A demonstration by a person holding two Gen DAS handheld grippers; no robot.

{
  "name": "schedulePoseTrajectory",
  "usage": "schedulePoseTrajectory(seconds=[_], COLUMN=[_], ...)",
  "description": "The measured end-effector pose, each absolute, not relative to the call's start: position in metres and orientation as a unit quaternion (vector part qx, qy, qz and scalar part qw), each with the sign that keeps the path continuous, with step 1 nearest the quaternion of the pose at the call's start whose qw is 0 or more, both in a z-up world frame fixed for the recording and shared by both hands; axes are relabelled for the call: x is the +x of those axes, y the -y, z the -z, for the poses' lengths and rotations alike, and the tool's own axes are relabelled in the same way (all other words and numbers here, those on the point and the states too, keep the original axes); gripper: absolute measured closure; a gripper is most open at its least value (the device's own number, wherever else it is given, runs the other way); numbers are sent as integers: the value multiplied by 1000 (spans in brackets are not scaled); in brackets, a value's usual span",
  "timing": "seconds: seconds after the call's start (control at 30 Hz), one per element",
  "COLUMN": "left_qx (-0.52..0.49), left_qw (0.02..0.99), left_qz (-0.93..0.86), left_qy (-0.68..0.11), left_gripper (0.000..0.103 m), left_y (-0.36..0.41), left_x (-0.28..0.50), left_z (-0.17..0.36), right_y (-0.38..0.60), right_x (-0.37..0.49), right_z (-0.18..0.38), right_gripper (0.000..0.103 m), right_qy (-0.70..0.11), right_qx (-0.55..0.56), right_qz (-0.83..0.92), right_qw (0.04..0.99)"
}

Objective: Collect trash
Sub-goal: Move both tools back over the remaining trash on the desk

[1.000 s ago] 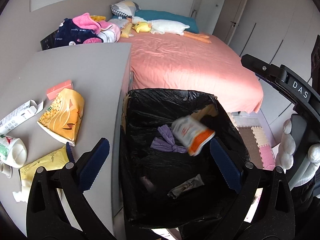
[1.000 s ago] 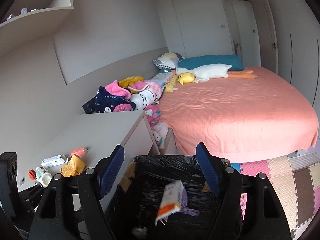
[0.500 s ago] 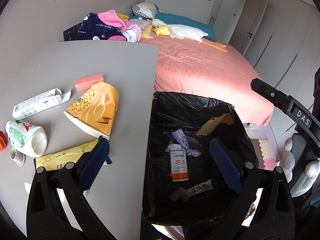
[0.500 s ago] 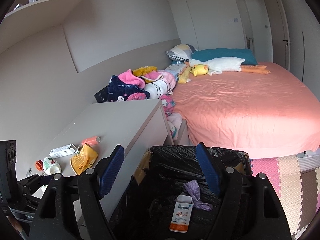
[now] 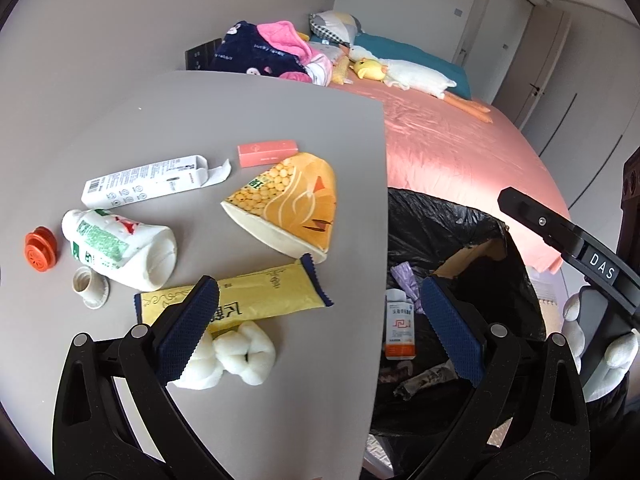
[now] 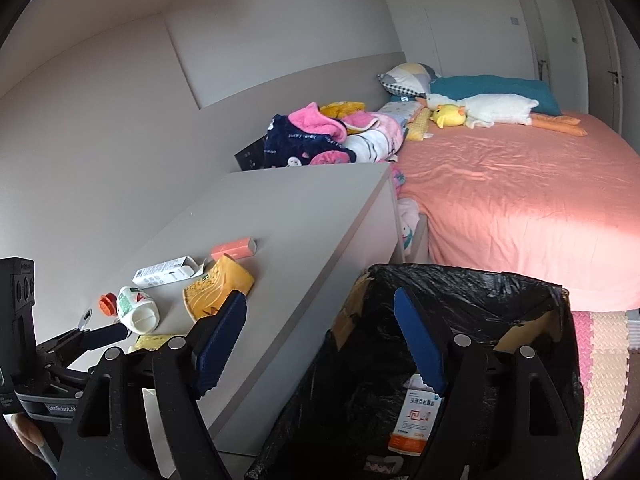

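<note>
My left gripper (image 5: 320, 332) is open and empty above the grey table's (image 5: 248, 120) right edge. Under its left finger lie a yellow wrapper (image 5: 248, 300) and a white tissue wad (image 5: 240, 354). Farther off are a squashed orange cup (image 5: 292, 200), a white bottle (image 5: 120, 248), a red cap (image 5: 40, 250), a white box (image 5: 148, 180) and a pink box (image 5: 268, 152). The black-lined bin (image 5: 472, 232) beside the table holds a white-and-orange box (image 5: 398, 326). My right gripper (image 6: 318, 344) is open and empty over the bin's (image 6: 460, 292) near rim.
A pink bed (image 6: 520, 200) with pillows, clothes and a plush duck (image 6: 480, 110) stands behind the table and bin. Foam floor mats (image 6: 604, 360) lie to the right. The left gripper's body (image 6: 52, 364) shows at the left edge of the right wrist view.
The white-and-orange box fell and now lies in the bin. Both grippers swung left, from over the bin toward the table, so more table trash is in view.
</note>
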State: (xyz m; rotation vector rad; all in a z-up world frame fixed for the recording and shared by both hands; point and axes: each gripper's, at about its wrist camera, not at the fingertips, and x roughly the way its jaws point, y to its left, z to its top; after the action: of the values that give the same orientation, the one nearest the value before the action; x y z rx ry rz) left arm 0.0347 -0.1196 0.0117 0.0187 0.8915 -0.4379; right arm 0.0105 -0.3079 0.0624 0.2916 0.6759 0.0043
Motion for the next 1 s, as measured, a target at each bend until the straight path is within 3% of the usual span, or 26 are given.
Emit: schedulePoseTrajectory(seconds=[0.33,0.6,0.73,1.0], left_qx=[-1,-14,-20,-42], left_qw=[884,886,888,886], left_qz=[177,156,141,113], left_qy=[-432,-435,-438,-449], left_gripper=[6,6,6,6], left_y=[83,54,39,10], left_x=[40,45,49,59], left_z=[-6,-2,0,8], right_y=[271,250,236,210], right_x=[33,52,62,83], right_z=[-49,-37,-35,-32], right_gripper=[25,17,10,6], right_qy=[-352,-367,-368,-364], right_qx=[136,130,99,24], right_qz=[-44,-92,-117,-147], right_qw=[925,917,917,919])
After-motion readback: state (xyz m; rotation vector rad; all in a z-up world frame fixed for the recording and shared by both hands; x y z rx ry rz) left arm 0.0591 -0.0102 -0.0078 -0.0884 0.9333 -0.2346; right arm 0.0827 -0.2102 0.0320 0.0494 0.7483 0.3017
